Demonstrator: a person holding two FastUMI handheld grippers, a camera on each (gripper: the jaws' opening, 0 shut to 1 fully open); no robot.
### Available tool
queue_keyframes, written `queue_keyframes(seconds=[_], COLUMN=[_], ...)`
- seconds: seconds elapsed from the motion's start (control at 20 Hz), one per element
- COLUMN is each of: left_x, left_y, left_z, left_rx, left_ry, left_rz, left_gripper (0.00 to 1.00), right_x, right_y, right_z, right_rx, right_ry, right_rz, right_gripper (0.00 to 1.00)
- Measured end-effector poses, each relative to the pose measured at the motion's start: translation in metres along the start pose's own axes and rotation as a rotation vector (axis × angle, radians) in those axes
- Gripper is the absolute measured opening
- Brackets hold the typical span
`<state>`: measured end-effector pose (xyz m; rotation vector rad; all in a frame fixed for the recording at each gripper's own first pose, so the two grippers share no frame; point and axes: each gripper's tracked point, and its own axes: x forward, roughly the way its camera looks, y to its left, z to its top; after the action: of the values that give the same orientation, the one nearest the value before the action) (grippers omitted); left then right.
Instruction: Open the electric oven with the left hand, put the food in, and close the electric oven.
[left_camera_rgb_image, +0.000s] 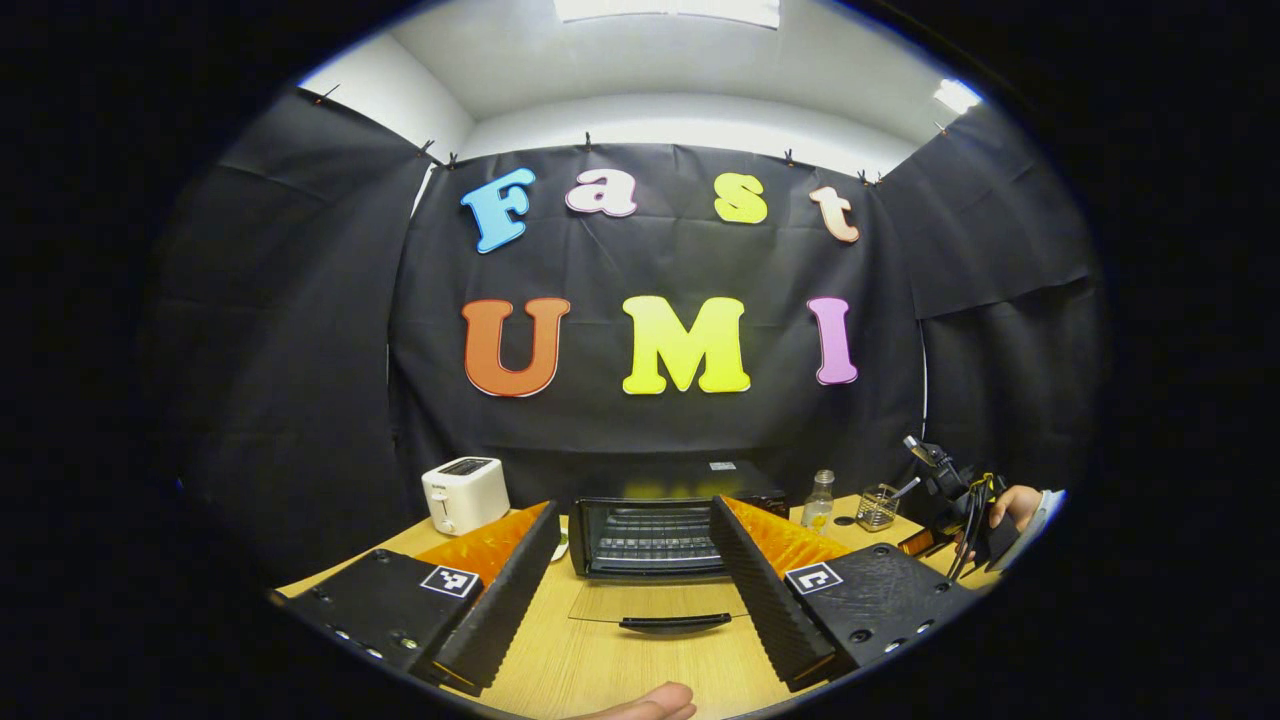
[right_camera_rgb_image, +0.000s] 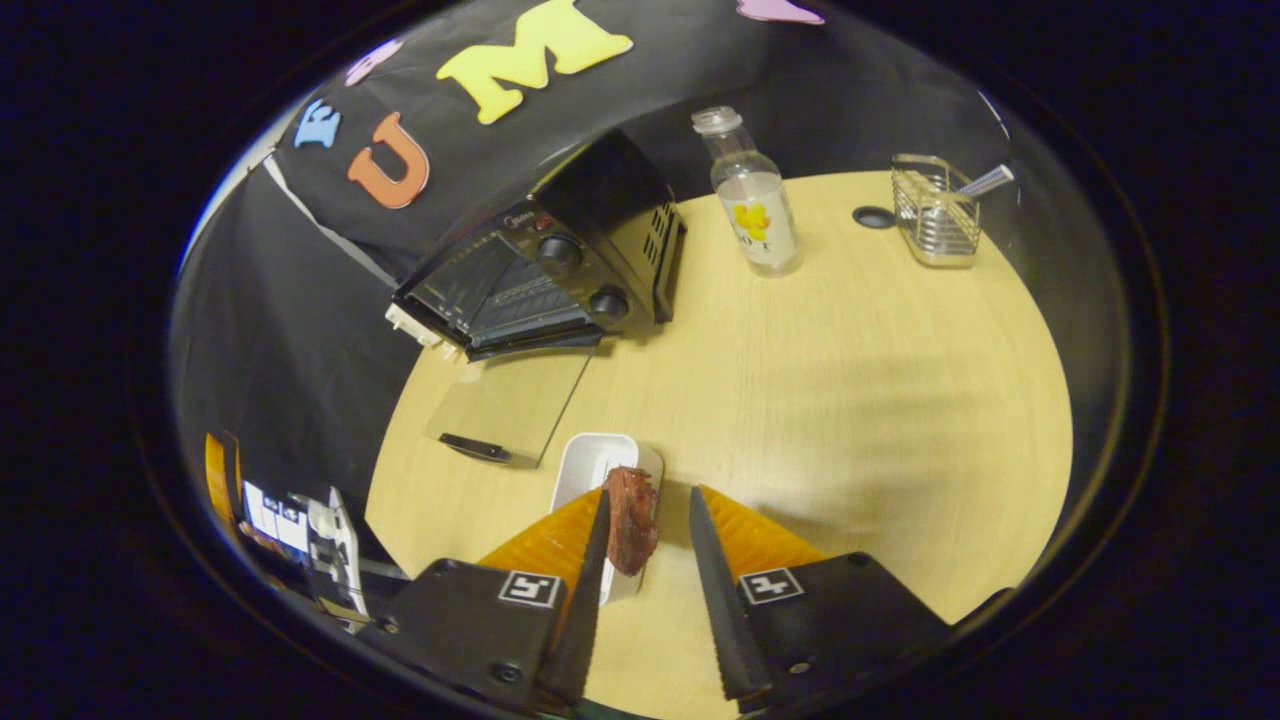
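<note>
The left gripper's fingers (left_camera_rgb_image: 530, 560) cover both front corners of the electric oven (left_camera_rgb_image: 650, 535), and its far interior goes dark. A hand (left_camera_rgb_image: 645, 705) is cut off by the bottom edge. In the right gripper view, the food (right_camera_rgb_image: 632, 520) hides part of the white dish (right_camera_rgb_image: 590, 465); contact with either finger is unclear. The far gripper (right_camera_rgb_image: 300, 530) is too small to judge.

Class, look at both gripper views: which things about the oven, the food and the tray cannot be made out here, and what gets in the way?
- Oven interior, left gripper view: too small and dark to tell beyond its rack.
- Food, right gripper view: whether the right gripper touches it; its left finger overlaps the food.
- White tray, right gripper view: near end hidden behind that finger.
- Bottle, left gripper view: too small to make out.
</note>
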<state>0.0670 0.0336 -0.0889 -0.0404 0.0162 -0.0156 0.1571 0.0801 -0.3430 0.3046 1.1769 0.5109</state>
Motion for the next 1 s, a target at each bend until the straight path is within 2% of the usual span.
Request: queue_keyframes(seconds=[0.05, 0.1, 0.3, 0.45, 0.6, 0.75, 1.0], left_x=[-0.002, -0.004, -0.007, -0.012, -0.02, -0.03, -0.044], left_y=[0.002, 0.002, -0.004, -0.005, -0.003, 0.001, 0.023], left_z=[-0.001, -0.001, -0.008, -0.01, -0.007, -0.005, -0.013], left_rx=[0.01, 0.013, 0.016, 0.023, 0.018, 0.006, 0.014], left_ry=[0.005, 0.008, 0.025, 0.032, 0.022, 0.009, 0.019], left_rz=[0.009, 0.013, -0.007, -0.011, -0.024, -0.043, -0.037], left_gripper=[0.95, 0.95, 0.96, 0.96, 0.96, 0.95, 0.95], right_x=[0.003, 0.005, -0.001, -0.01, -0.031, -0.056, -0.086], right_y=[0.004, 0.005, 0.007, 0.014, 0.021, 0.042, 0.106], right_z=[-0.005, -0.009, -0.016, -0.021, -0.013, -0.001, 0.017], right_rx=[0.041, 0.071, 0.125, 0.11, 0.035, -0.085, -0.308], right_ry=[0.033, 0.058, 0.083, 0.068, -0.005, -0.1, -0.242], right_rz=[0.042, 0.069, 0.117, 0.105, 0.046, -0.017, -0.088], right_gripper=[0.43, 0.28, 0.13, 0.1, 0.09, 0.08, 0.09])
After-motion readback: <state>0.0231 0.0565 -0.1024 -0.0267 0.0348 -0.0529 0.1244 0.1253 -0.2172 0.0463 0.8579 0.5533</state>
